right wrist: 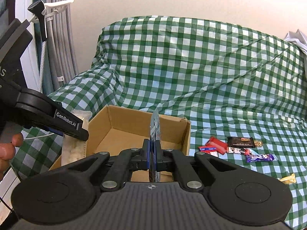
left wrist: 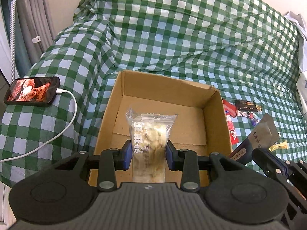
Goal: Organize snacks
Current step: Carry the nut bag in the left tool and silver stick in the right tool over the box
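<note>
My left gripper [left wrist: 149,156] is shut on a clear-wrapped snack bar with white lettering [left wrist: 149,132], held over the open cardboard box [left wrist: 107,115]. That gripper [right wrist: 76,130] and its bar [right wrist: 74,145] show at the left of the right wrist view, beside the box [right wrist: 99,122]. My right gripper [right wrist: 152,152] is shut on a thin silver-blue packet [right wrist: 155,126], edge on, at the box's near side. That packet [left wrist: 265,132] also shows at the right of the left wrist view. Several loose snacks [right wrist: 239,146] lie on the cloth right of the box; they also show in the left wrist view [left wrist: 243,108].
A green-and-white checked cloth [left wrist: 191,38] covers the surface and the raised back. A phone [left wrist: 32,91] on a white cable [left wrist: 63,130] lies left of the box. A gold-wrapped candy [right wrist: 287,179] lies at the right. Grey curtains [right wrist: 59,38] hang at the left.
</note>
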The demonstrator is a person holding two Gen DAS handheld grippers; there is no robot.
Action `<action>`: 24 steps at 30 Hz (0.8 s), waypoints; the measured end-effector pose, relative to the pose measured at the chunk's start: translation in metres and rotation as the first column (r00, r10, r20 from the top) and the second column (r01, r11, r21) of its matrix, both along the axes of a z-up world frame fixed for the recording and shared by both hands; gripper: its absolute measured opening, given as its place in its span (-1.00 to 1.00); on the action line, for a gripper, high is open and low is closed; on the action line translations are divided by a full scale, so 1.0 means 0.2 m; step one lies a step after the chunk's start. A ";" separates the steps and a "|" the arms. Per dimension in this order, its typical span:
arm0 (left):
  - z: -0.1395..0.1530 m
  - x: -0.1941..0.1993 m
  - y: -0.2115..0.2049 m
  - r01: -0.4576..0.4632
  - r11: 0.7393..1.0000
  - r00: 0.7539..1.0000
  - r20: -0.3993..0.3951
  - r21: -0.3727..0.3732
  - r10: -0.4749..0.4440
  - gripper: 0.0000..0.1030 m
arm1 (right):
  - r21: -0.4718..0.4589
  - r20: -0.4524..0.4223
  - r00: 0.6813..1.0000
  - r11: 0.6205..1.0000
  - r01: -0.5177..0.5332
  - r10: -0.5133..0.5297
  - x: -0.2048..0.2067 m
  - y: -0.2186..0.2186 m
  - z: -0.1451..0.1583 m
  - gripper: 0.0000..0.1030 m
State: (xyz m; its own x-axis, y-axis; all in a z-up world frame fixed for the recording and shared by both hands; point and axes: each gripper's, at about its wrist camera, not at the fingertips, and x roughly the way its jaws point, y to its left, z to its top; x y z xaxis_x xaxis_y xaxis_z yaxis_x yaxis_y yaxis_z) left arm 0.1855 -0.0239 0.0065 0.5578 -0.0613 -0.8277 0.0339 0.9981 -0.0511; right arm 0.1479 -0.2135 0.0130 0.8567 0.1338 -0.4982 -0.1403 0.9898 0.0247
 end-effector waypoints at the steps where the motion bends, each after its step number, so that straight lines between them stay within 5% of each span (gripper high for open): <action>1: -0.01 0.00 0.00 0.001 1.000 1.000 -0.003 0.002 -0.001 -0.23 | 0.001 -0.005 1.000 1.000 0.000 0.000 0.00 0.00 -0.01 -0.93; 24: -0.20 0.15 0.03 -0.005 1.000 0.996 -0.087 0.010 0.005 -0.23 | 0.006 -0.096 0.995 0.999 -0.033 0.033 0.17 0.06 -0.12 -0.93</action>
State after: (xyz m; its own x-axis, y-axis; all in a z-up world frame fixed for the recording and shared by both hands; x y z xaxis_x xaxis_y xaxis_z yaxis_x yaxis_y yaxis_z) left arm 0.2153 -0.0184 -0.0329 0.4841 -0.0505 -0.8736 0.0248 0.9987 -0.0440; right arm 0.1811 -0.2007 -0.0110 0.8002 0.1638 -0.5770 -0.1699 0.9845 0.0439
